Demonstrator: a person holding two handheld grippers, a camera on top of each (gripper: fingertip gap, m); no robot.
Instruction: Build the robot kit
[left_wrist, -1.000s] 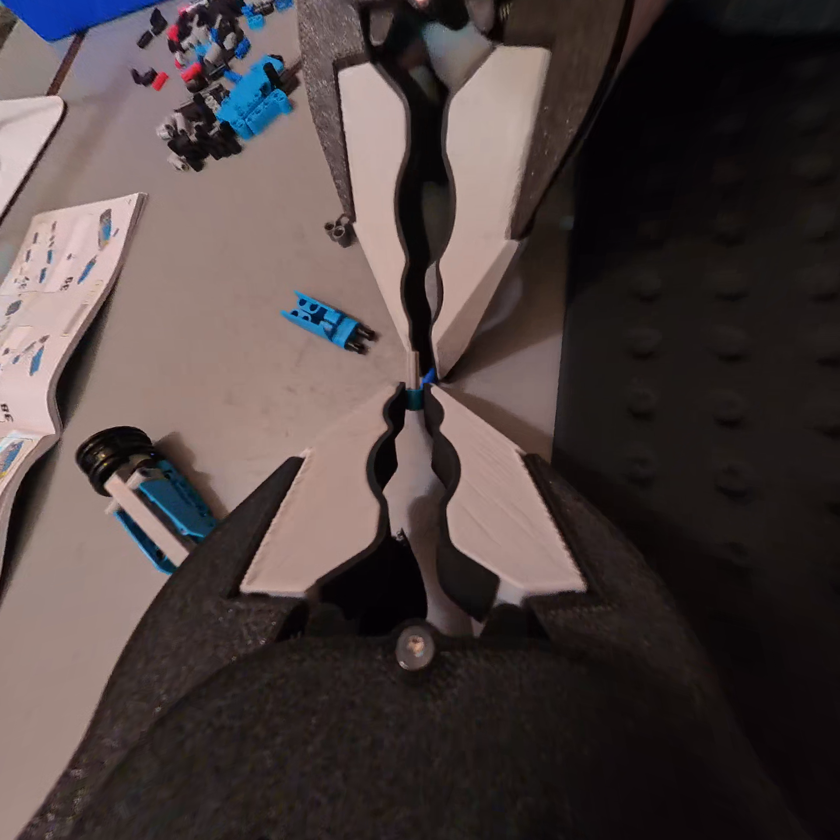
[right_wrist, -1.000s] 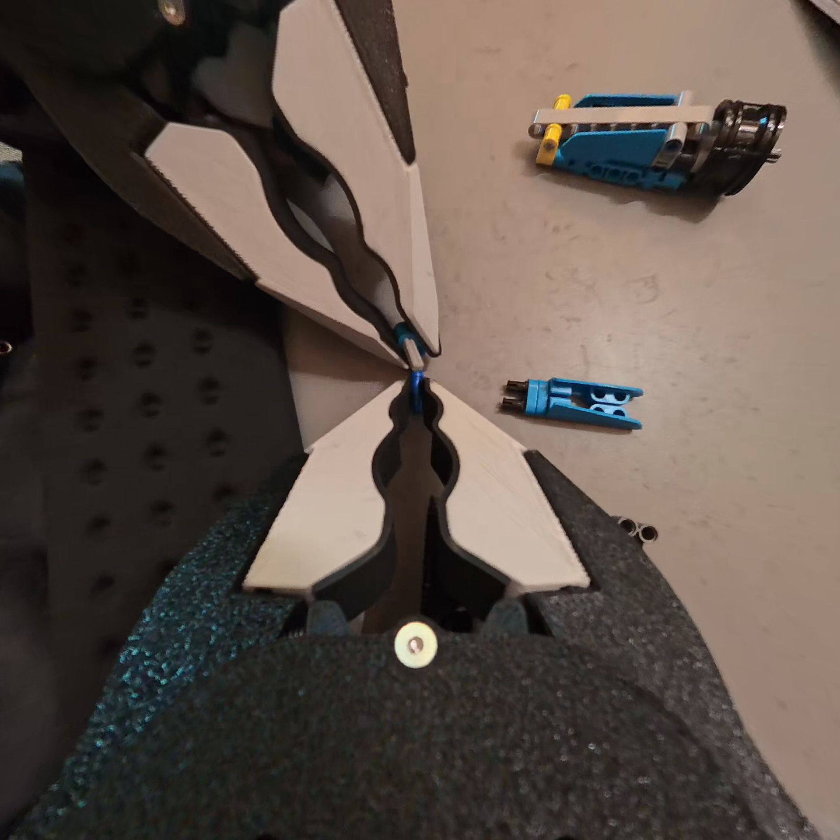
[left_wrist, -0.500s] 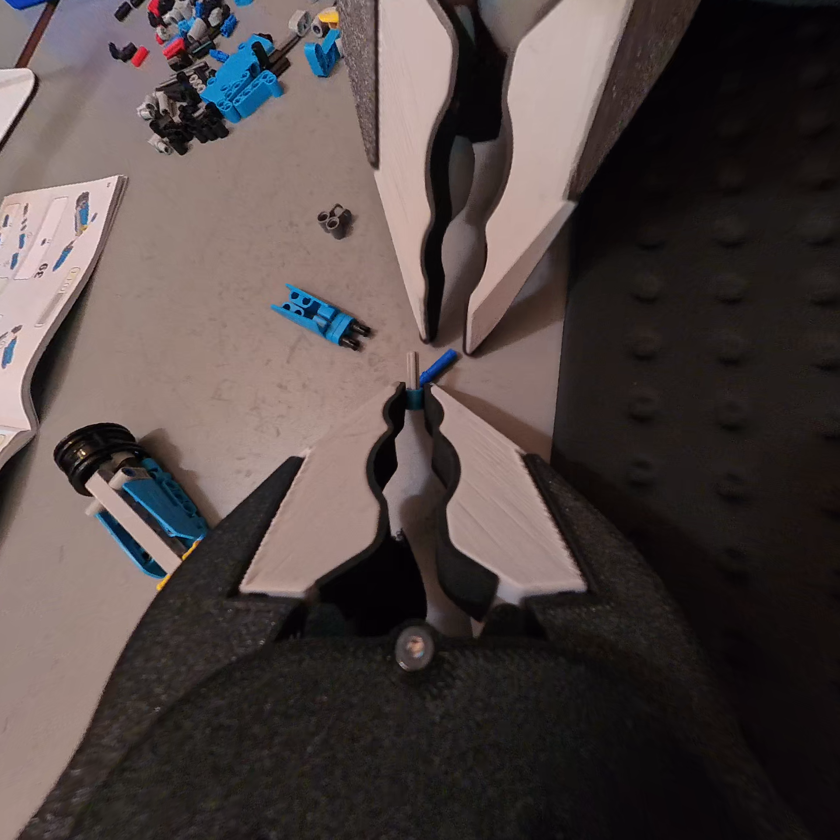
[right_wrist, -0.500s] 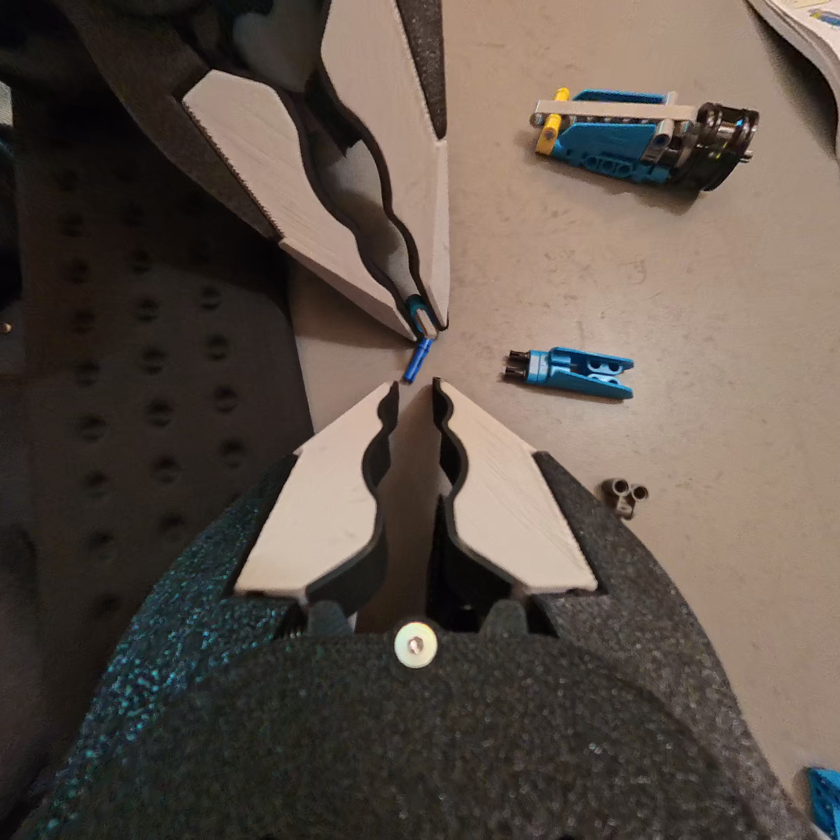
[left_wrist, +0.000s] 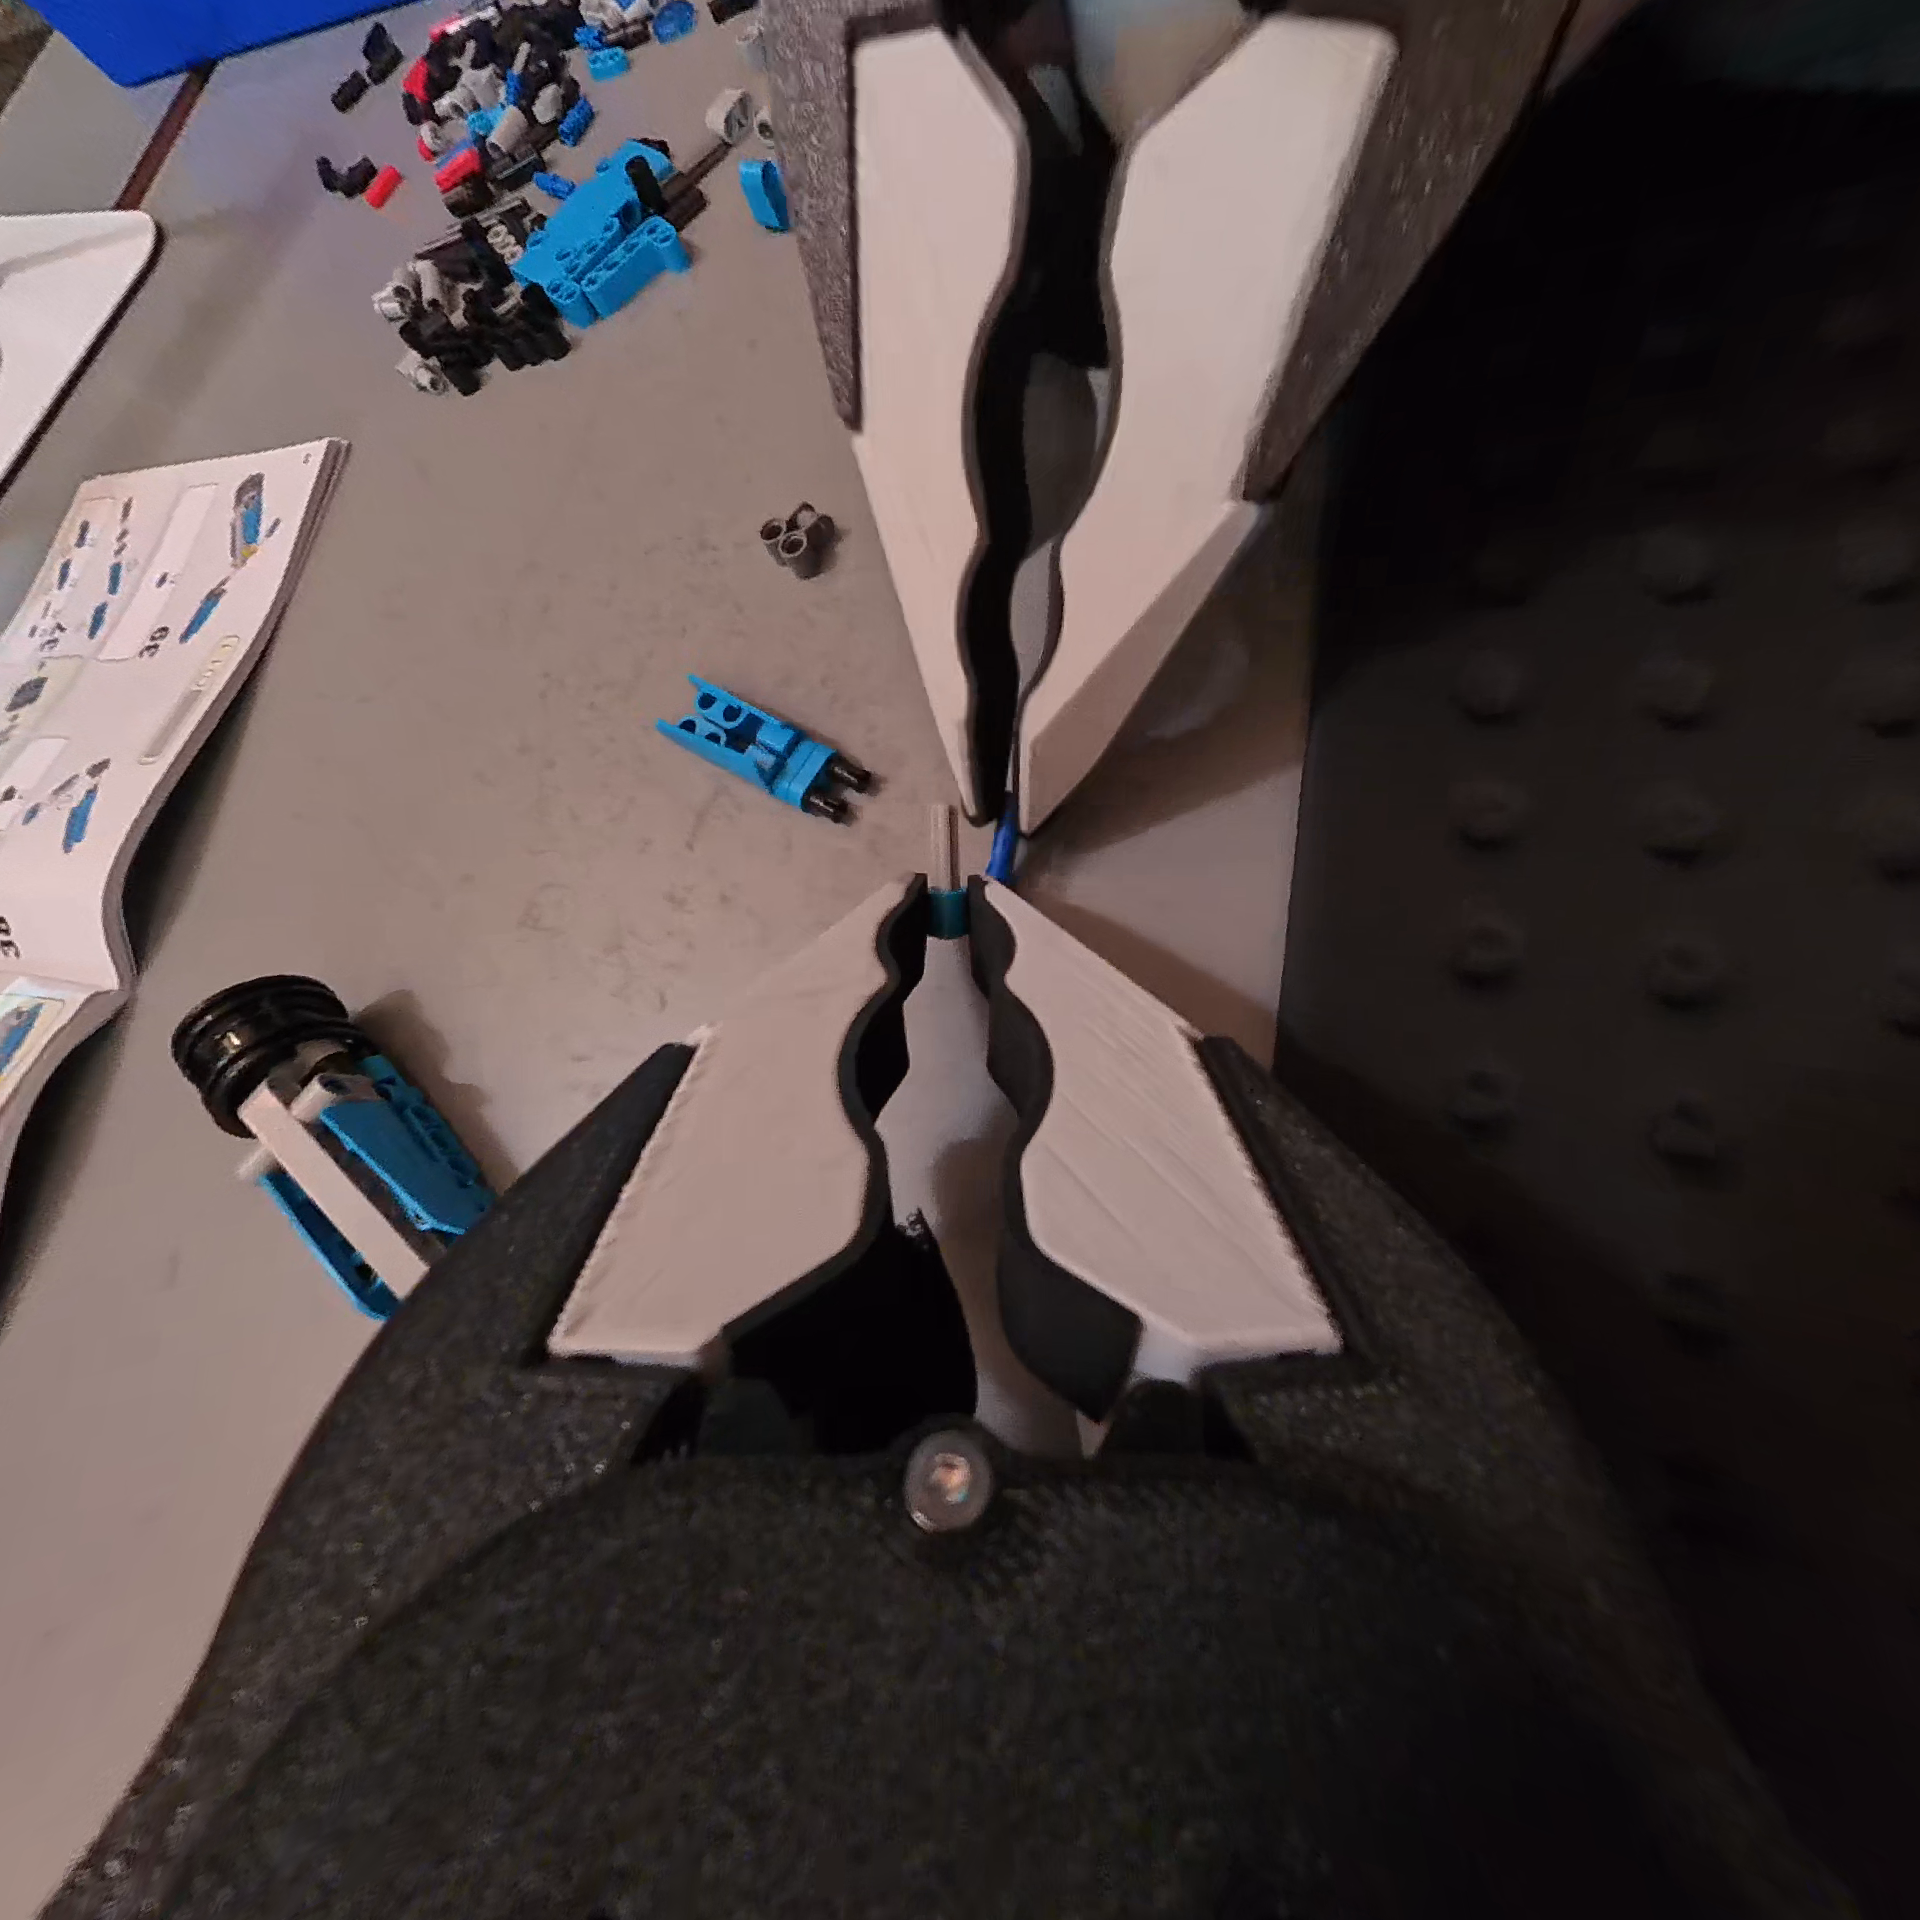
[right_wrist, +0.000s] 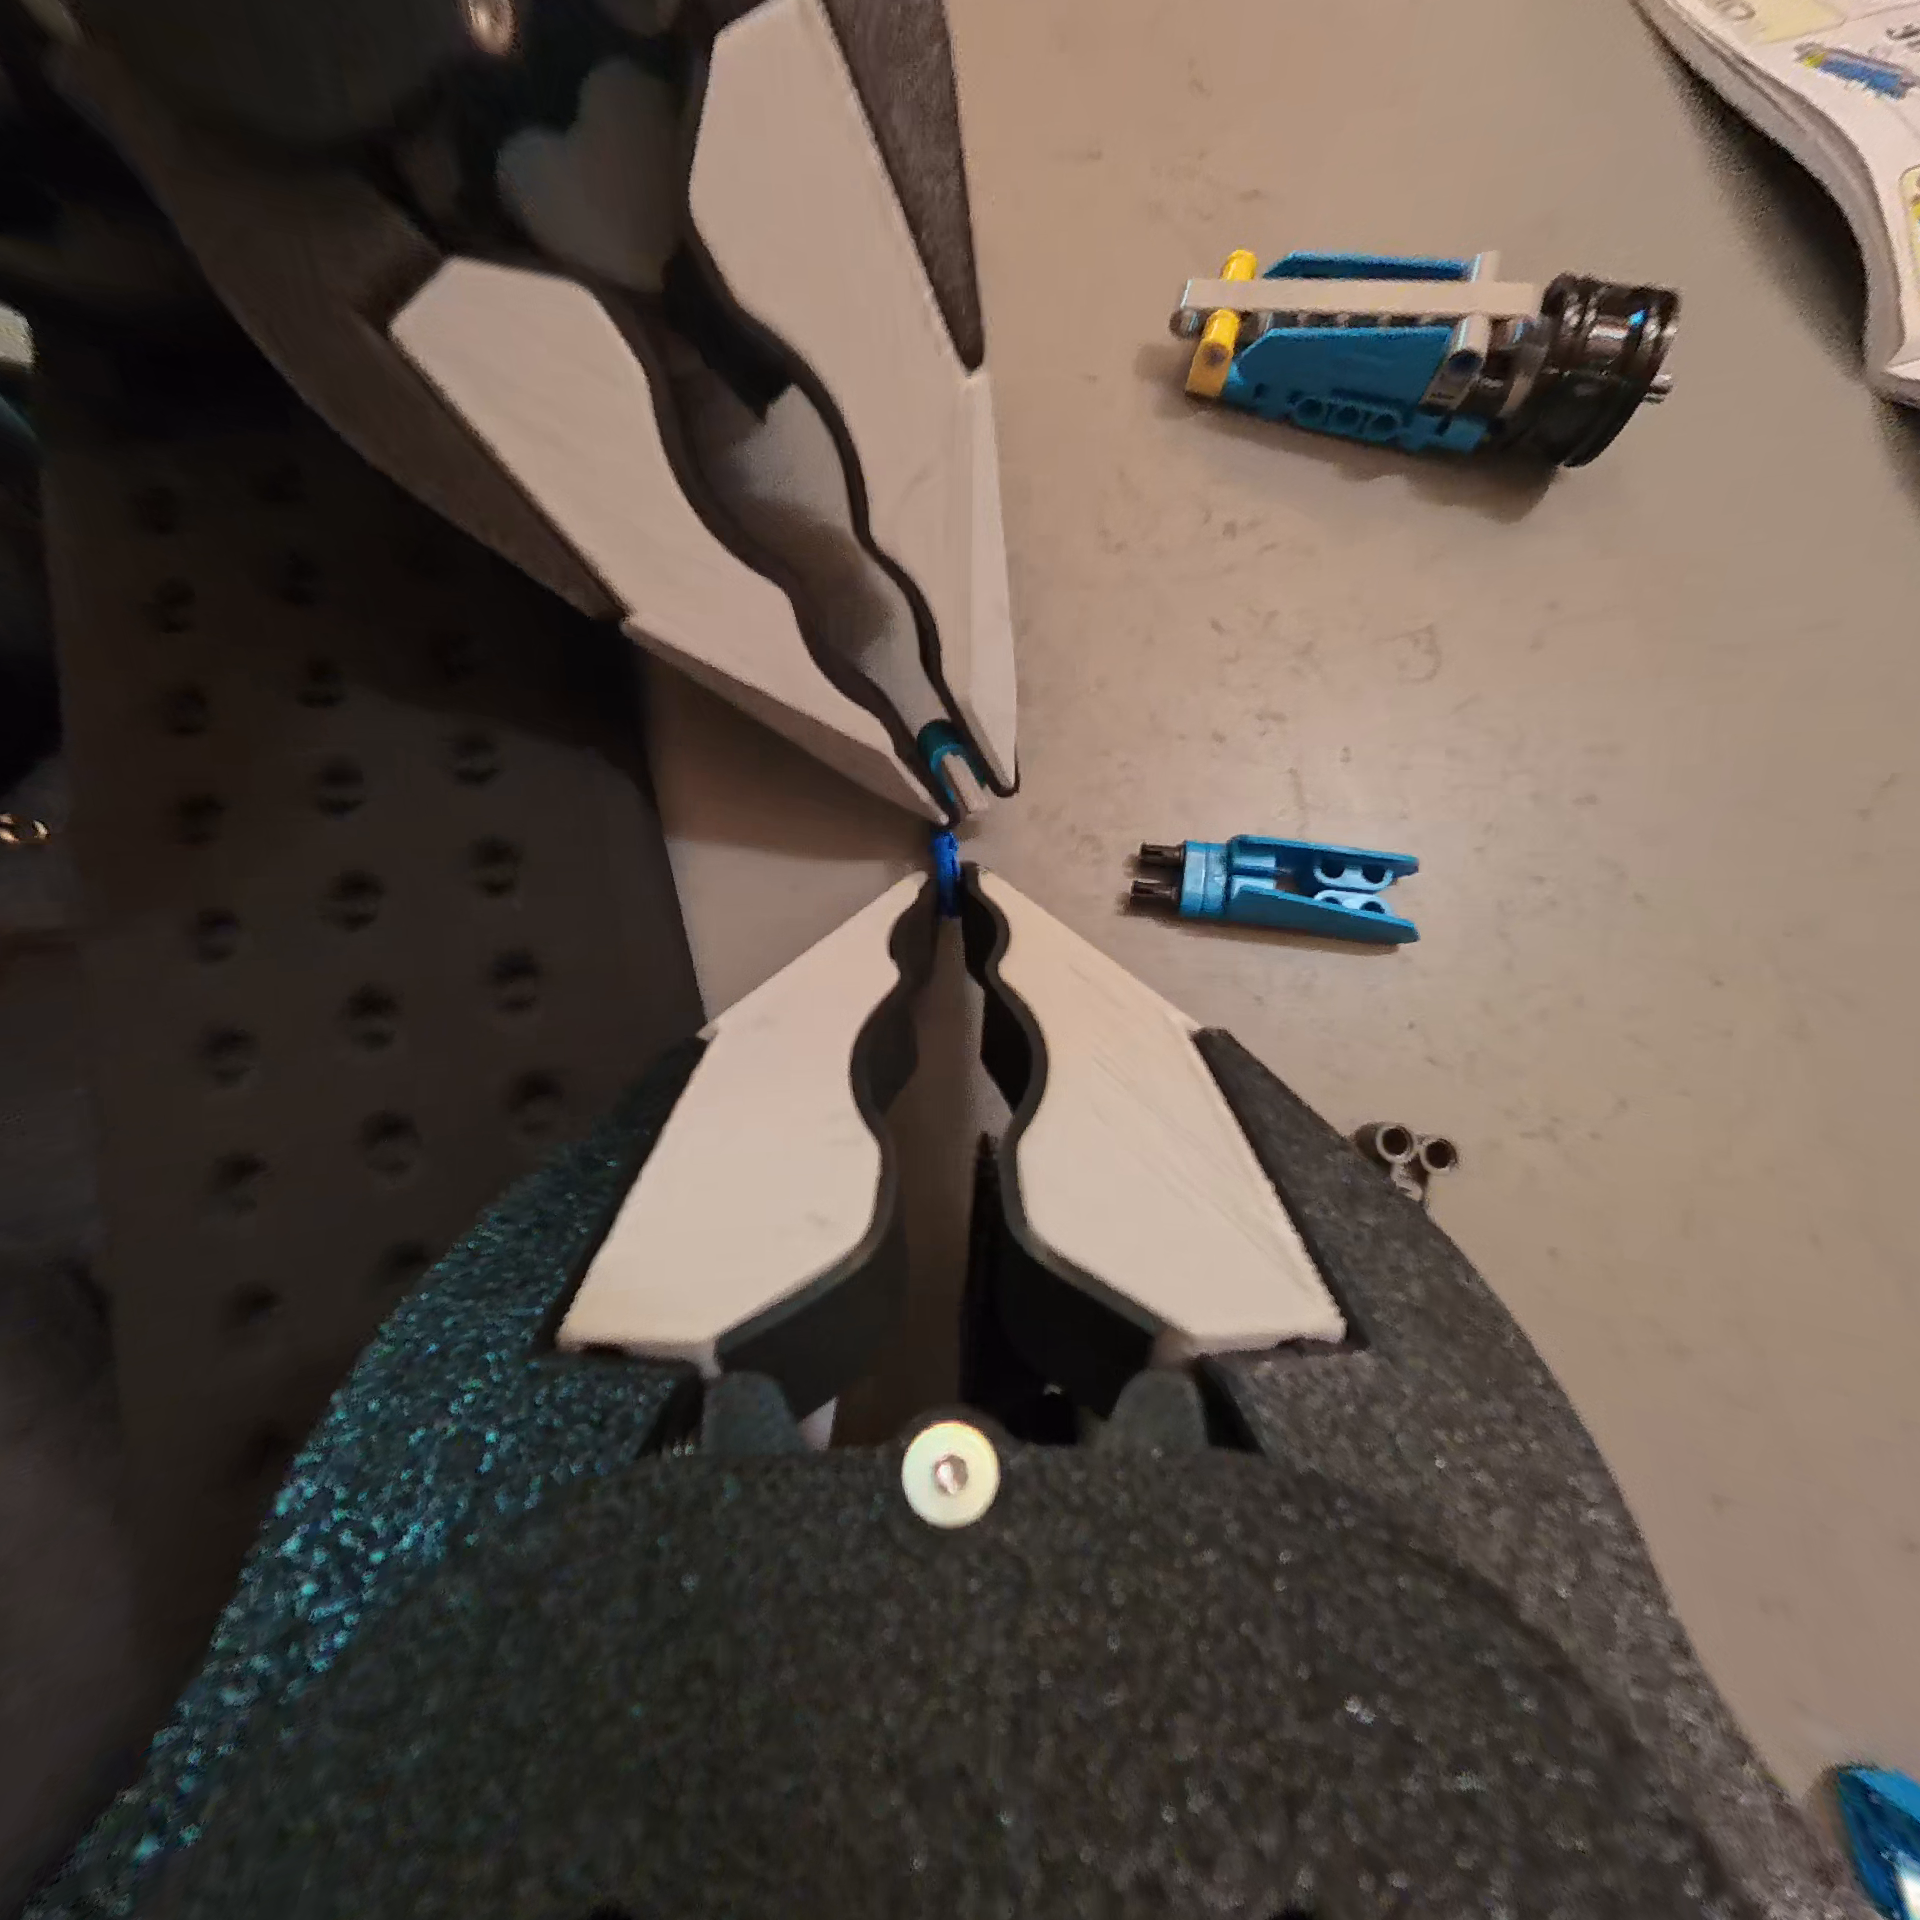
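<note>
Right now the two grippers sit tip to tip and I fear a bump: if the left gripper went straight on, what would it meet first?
Most likely the right gripper, whose shut tips holding a small blue pin lie just ahead and slightly right of the left gripper. Depth is unclear, so the gap may be larger than it looks.

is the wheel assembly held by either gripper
No, the wheel assembly lies alone on the grey table, apart from both grippers.

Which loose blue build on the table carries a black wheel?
The larger blue assembly, with a white beam and black wheel at one end; the smaller blue piece only has two black pins.
</note>
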